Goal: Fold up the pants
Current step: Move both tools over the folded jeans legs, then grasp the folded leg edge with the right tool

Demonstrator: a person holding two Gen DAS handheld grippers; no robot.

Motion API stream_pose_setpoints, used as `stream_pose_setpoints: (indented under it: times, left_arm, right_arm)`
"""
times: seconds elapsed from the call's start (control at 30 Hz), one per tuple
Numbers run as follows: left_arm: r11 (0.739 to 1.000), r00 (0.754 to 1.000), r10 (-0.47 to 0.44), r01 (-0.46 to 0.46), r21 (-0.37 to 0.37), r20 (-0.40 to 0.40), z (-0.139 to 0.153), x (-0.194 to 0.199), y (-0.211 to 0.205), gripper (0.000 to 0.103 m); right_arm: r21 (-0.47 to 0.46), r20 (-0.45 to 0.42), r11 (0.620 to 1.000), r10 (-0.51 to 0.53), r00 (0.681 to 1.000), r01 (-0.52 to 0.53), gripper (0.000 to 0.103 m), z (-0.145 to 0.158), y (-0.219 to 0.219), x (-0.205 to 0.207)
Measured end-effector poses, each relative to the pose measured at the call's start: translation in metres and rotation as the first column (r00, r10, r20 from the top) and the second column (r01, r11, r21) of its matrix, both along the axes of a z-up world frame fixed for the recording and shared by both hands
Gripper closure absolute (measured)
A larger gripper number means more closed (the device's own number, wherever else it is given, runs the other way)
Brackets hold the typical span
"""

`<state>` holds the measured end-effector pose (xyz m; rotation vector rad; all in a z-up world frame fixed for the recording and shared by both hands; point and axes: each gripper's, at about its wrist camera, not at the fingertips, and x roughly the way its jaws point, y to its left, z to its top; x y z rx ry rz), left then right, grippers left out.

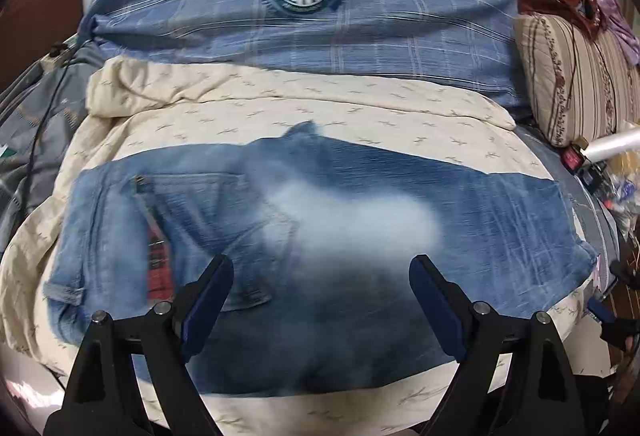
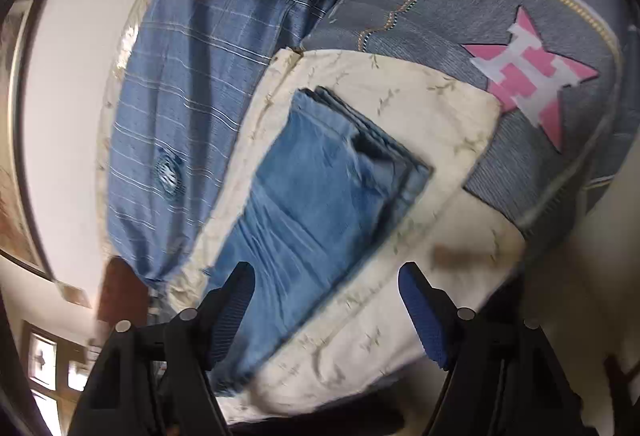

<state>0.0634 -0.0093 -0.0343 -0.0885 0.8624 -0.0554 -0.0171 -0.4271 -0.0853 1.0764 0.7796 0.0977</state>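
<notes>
The jeans [image 1: 304,220] lie flat on a cream quilt [image 1: 248,103], filling the middle band of the left wrist view. The waistband and back pocket sit toward the left of that frame, and the hems toward the right. They appear already doubled leg on leg; in the right wrist view the jeans [image 2: 316,203] run as one long blue strip from the lower left up to a stacked edge of layers at centre. Parts of both views are blurred, so fine creases cannot be judged.

The left gripper [image 1: 322,280] hovers above the seat of the jeans with its jaws standing well apart and nothing between them. The right gripper [image 2: 326,288] is likewise spread wide and empty, hanging over the near end of the strip and the quilt beside it. Neither touches cloth.

Judgement: the lengthwise fold looks done, and the crosswise fold remains.

- Each gripper should take one corner of the same short end, biting through every layer, not the top one alone.
- The end should be lifted just clear and carried along the strip, both hands level, so the edges land square.
- The soft quilt may be pinched along with the denim; the jaws should close on the jeans' edge only.
- A blue plaid pillow [image 1: 304,19] lies beyond, well apart, and is no obstacle.
</notes>
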Motion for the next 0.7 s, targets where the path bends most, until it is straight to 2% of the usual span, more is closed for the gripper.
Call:
stream_pose_setpoints:
  times: [0.13,0.27,0.33,0.4,0.5,0.57,0.6,0.63,0.67,0.7]
  left_arm:
    - [0.999,0.999,-0.033,0.033,0.008,-0.017,-0.006,0.008,-0.020,0.013]
    - [0.999,0.998,-0.052,0.052,0.014,-0.020,-0.011,0.011,-0.030,0.013]
    - [0.998,0.998,-0.057,0.057,0.014,-0.027,-0.015,0.013,-0.033,0.013]
    - [0.998,0.998,-0.057,0.058,0.017,-0.034,-0.019,0.015,-0.036,0.013]
    - [0.998,0.997,-0.062,0.062,0.007,-0.040,-0.021,0.017,-0.041,0.013]
    - [0.998,0.997,-0.065,0.066,0.009,-0.032,-0.021,0.018,-0.046,0.013]
    - [0.997,0.997,-0.073,0.073,0.010,-0.035,-0.023,0.019,-0.050,0.013]
    - [0.997,0.996,-0.080,0.081,0.012,-0.042,-0.025,0.021,-0.054,0.013]
    - [0.996,0.995,-0.084,0.085,0.014,-0.047,-0.027,0.023,-0.058,0.013]
    - [0.996,0.995,-0.089,0.090,0.016,-0.051,-0.029,0.025,-0.063,0.013]
  right_arm:
    - [0.041,0.000,0.999,0.005,1.000,-0.005,0.026,-0.008,-0.009,0.023]
    - [0.047,-0.072,0.999,-0.016,0.997,0.019,0.026,-0.024,-0.012,0.030]
    - [0.053,-0.049,0.998,-0.027,0.998,0.030,0.026,-0.022,-0.013,0.029]
    - [0.006,-0.031,0.999,-0.031,0.999,0.031,0.026,-0.014,-0.014,0.031]
    - [-0.034,-0.112,0.998,-0.046,0.993,0.043,0.031,-0.020,-0.017,0.039]
    - [-0.042,-0.118,0.998,-0.055,0.992,0.050,0.035,-0.022,-0.018,0.042]
    - [-0.060,-0.115,0.997,-0.051,0.992,0.045,0.038,-0.020,-0.016,0.043]
    - [-0.081,-0.124,0.996,-0.049,0.991,0.039,0.049,-0.018,-0.015,0.044]
    - [-0.116,-0.141,0.993,-0.045,0.989,0.028,0.067,-0.016,-0.013,0.046]
    - [-0.148,-0.154,0.989,-0.043,0.987,0.020,0.074,-0.014,-0.012,0.047]
